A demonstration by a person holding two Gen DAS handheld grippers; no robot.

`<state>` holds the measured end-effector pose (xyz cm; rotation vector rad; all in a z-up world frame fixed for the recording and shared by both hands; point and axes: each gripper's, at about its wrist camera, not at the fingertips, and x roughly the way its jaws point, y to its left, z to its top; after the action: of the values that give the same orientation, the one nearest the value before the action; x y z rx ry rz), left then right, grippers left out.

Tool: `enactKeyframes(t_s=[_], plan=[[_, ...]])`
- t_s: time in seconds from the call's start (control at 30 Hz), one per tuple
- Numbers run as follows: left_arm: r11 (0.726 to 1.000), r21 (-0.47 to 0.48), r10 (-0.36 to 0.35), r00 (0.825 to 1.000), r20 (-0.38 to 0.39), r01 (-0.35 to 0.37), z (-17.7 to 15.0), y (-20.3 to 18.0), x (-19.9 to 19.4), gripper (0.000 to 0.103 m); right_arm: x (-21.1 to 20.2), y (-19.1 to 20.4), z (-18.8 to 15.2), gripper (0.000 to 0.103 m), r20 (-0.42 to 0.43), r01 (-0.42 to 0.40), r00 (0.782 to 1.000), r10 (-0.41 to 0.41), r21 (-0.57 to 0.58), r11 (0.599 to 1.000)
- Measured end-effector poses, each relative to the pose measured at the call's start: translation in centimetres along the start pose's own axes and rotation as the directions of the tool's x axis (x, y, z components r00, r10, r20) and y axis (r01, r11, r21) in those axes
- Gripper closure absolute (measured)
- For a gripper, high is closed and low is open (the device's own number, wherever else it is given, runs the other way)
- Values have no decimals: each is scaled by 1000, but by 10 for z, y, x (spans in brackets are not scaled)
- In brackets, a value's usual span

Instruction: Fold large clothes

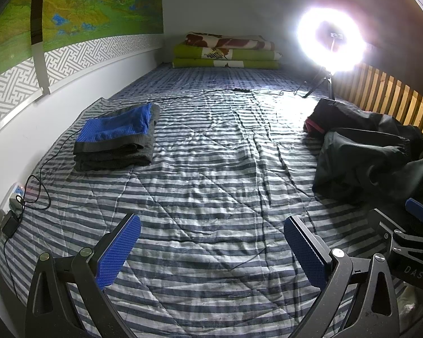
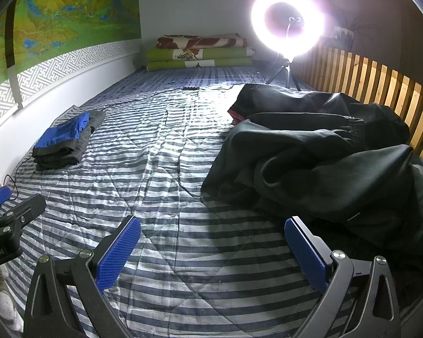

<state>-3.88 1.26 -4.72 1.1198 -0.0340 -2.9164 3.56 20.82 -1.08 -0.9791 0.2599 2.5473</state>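
Note:
A crumpled heap of black clothes lies on the right side of the striped bed, with a red band showing at its far end; the heap also shows at the right of the left wrist view. A folded blue and grey garment rests on the left side of the bed, seen smaller as the folded garment from the right wrist. My left gripper hovers open over the bare striped quilt, holding nothing. My right gripper is open too, its right finger near the heap's front edge.
A ring light on a tripod glares at the far right. Folded green and floral blankets are stacked at the bed's head. A black cable runs along the left wall to a power strip. Wooden slats fence the right side.

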Motion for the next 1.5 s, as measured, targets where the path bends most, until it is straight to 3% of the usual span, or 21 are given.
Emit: enactKeyframes(t_s=[0.83,1.27,1.43,1.5], plan=[[1000,-5,4,1000,-1,-4,2,6,2,0,4,-7,6,3,2,2,1000,-2,21,1000],[999,-38,-3,999,-53,1,10,9,39,0,39,-66,67,2,30,40,999,-44,113,993],[998,-56,-7,997,-78,2,8,11,54,0,63,-90,109,2,51,86,995,-89,53,995],[998,-61,-39,995,-95,33,8,11,61,0,80,-98,128,2,45,123,991,-124,9,992]])
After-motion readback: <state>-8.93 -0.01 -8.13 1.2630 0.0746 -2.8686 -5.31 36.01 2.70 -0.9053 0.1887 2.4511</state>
